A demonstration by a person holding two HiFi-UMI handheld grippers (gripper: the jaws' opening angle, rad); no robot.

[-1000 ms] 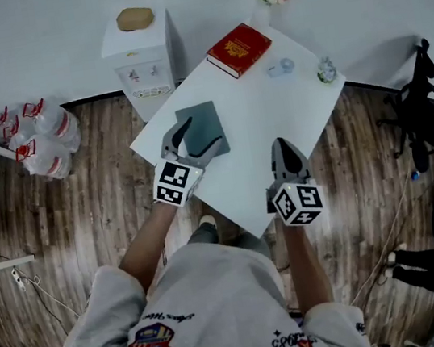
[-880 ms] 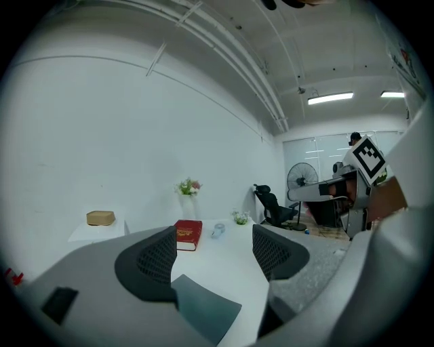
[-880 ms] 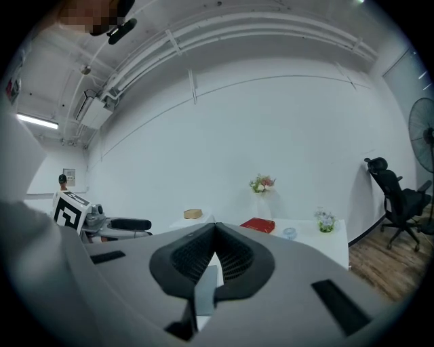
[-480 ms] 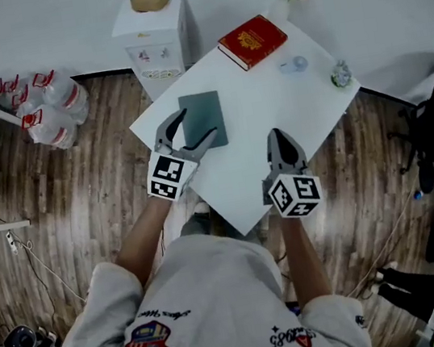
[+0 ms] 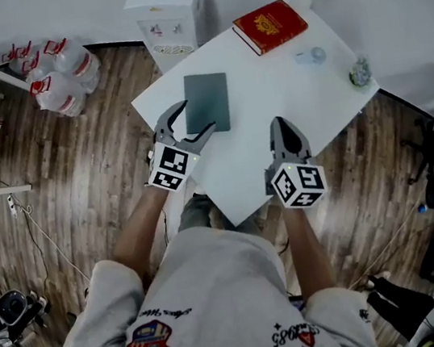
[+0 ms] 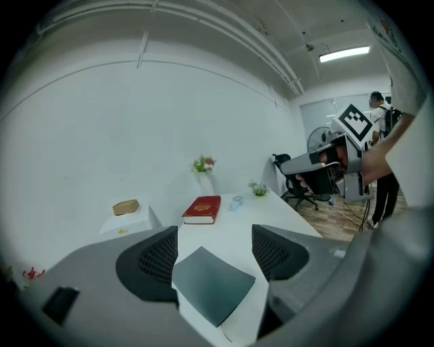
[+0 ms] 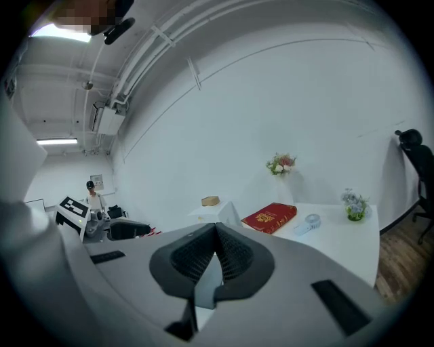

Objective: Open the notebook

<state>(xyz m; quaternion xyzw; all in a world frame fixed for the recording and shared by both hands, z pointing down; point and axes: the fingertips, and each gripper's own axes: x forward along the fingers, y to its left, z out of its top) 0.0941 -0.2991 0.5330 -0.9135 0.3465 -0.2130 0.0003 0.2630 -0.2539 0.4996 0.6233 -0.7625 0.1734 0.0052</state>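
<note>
Left gripper [image 5: 196, 117]: ribbed jaws spread wide, holding nothing, above the near edge of the notebook [image 5: 207, 102], a flat, matte grey-green rectangle lying closed on the smooth white table [image 5: 286, 92]. Right gripper [image 5: 280, 126]: jaws pressed together, empty. Only the head view shows the wood-plank floor [image 5: 94, 172].

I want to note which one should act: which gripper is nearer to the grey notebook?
Left. The left gripper, jaws open, is at the near edge of the notebook; the right gripper, jaws shut, is off to its right over the bare table.
</note>
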